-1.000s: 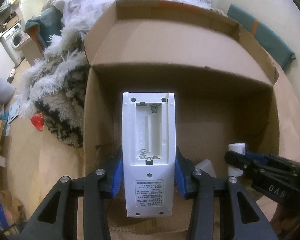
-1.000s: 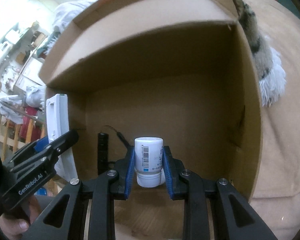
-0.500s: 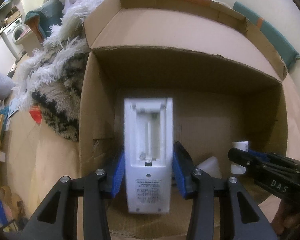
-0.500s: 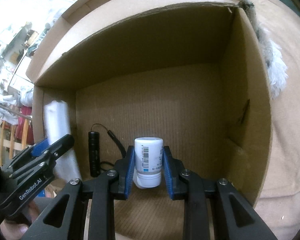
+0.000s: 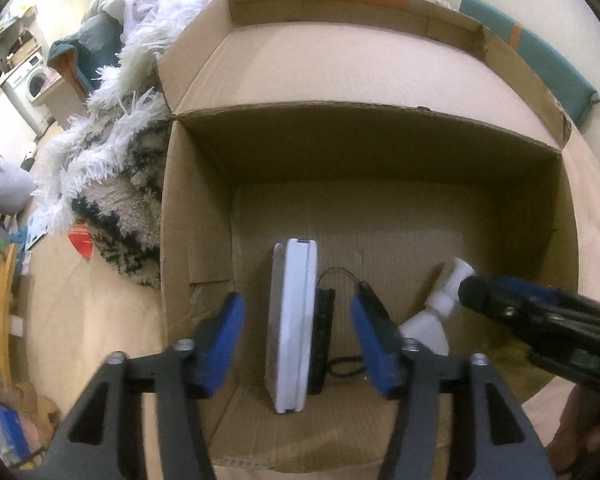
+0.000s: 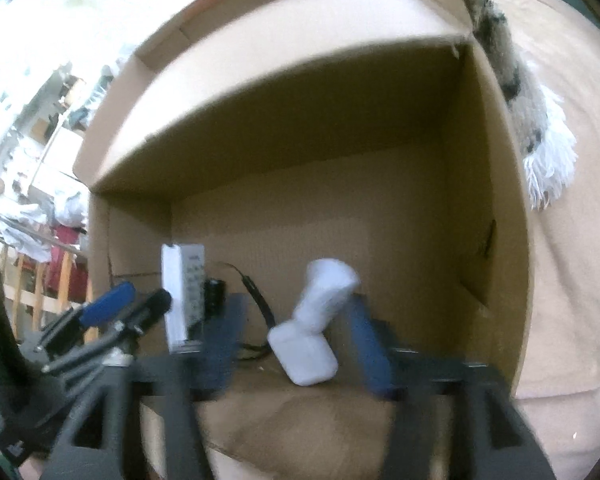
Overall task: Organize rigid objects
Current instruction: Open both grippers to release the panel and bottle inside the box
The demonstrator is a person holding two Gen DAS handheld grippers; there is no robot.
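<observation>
An open cardboard box (image 5: 380, 152) fills both views. My left gripper (image 5: 296, 332) is open above its floor. A white remote (image 5: 294, 328) stands on its edge between the jaws without touching them; it also shows in the right wrist view (image 6: 182, 292). A black stick-shaped device with a cord (image 5: 324, 332) lies just right of the remote. My right gripper (image 6: 296, 344) is open. A white bottle (image 6: 324, 300) tilts loose between its jaws, blurred, over a white case (image 6: 304, 356). The bottle also shows in the left wrist view (image 5: 448, 288).
A shaggy white and black rug (image 5: 112, 160) lies left of the box on a tan surface (image 5: 80, 312). A teal cushion (image 5: 540, 52) sits behind the box. Room clutter and a washing machine (image 5: 32, 80) stand at far left.
Both grippers have opened. The remote left my left jaws and now stands on edge in the box. The bottle left my right jaws and tips over inside the box.
</observation>
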